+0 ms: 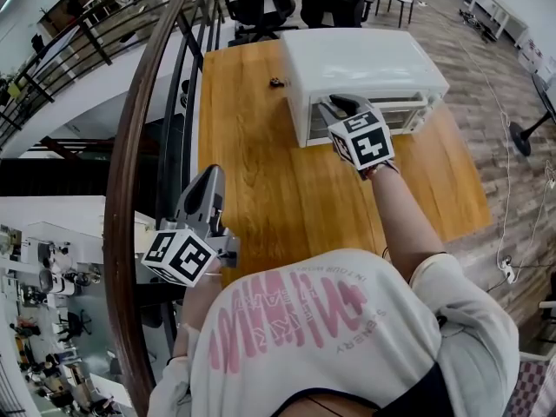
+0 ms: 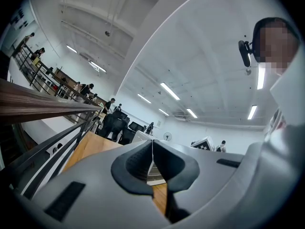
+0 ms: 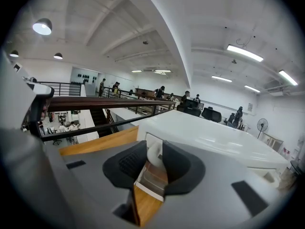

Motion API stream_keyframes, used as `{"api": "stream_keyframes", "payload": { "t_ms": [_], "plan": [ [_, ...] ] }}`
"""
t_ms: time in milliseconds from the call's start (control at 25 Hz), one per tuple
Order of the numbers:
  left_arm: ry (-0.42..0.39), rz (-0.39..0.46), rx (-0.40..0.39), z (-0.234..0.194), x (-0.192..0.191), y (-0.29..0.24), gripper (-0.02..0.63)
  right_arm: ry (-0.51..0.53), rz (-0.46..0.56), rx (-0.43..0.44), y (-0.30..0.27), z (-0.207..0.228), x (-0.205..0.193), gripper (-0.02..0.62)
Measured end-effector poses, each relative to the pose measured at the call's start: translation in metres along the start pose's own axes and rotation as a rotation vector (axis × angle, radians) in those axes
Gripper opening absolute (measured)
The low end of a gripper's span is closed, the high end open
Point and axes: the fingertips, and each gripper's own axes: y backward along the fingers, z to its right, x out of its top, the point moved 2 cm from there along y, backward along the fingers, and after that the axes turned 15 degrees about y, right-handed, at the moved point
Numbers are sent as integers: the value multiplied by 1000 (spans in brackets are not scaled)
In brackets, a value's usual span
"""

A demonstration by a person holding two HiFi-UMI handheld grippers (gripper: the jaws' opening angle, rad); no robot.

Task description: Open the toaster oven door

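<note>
We see large pink block letters across the person's white shirt (image 1: 287, 320), upside down in the head view and too creased to read. Smaller grey print beside them seems to include "SCENERY". The cubes on the left gripper (image 1: 211, 176) and right gripper (image 1: 336, 104) bear black-and-white square codes, not words.

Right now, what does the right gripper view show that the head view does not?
Only the right gripper view: the right claw shut on the white door handle, plus ceiling lights. Only the head view: the left claw, a small dark object on the wooden table, the person's shirt. Both: the white toaster oven, that table, the railing.
</note>
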Motion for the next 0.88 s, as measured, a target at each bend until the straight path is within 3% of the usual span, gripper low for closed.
{"api": "stream_keyframes", "payload": {
  "t_ms": [880],
  "plan": [
    [-4, 9, -14, 13, 2, -1, 21, -60, -56, -8, 0, 2, 3, 101]
  ]
}}
